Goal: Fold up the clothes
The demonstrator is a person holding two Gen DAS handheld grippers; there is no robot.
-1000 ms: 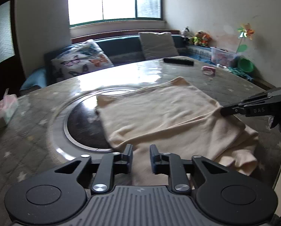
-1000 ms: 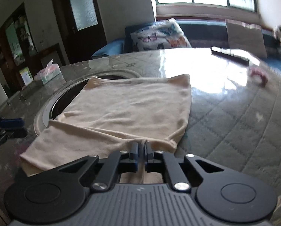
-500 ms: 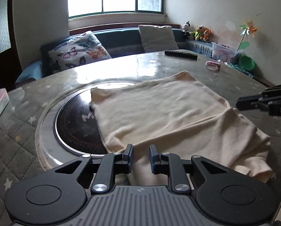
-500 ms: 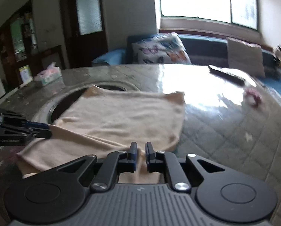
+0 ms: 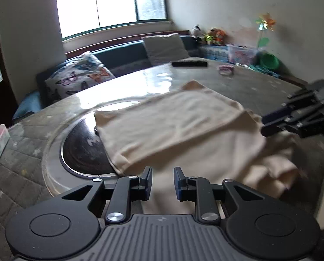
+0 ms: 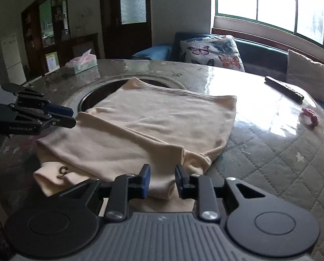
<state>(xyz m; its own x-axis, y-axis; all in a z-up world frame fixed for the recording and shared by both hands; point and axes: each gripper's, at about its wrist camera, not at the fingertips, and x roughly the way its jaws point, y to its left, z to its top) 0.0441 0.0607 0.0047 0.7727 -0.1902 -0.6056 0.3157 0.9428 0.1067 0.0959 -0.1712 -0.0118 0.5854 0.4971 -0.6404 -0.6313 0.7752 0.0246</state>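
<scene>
Cream garment lies folded over on the surface, near edge bunched. Right tool jaws just opened, released; left tool also open, cloth prob untouched. Fold laid; next: regrip an edge for 2nd fold

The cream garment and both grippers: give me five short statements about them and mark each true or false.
1. The cream garment lies partly over the dark round inset in the table. True.
2. The right gripper is clamped shut on the cloth. False: its jaws have just been opening and stand apart, pinching nothing.
3. The left gripper has a gap between its jaws. True.
4. A tissue box sits on top of the garment. False: it stands on the table, apart from it.
5. The garment hangs in the air between the grippers. False: it rests on the table.
</scene>
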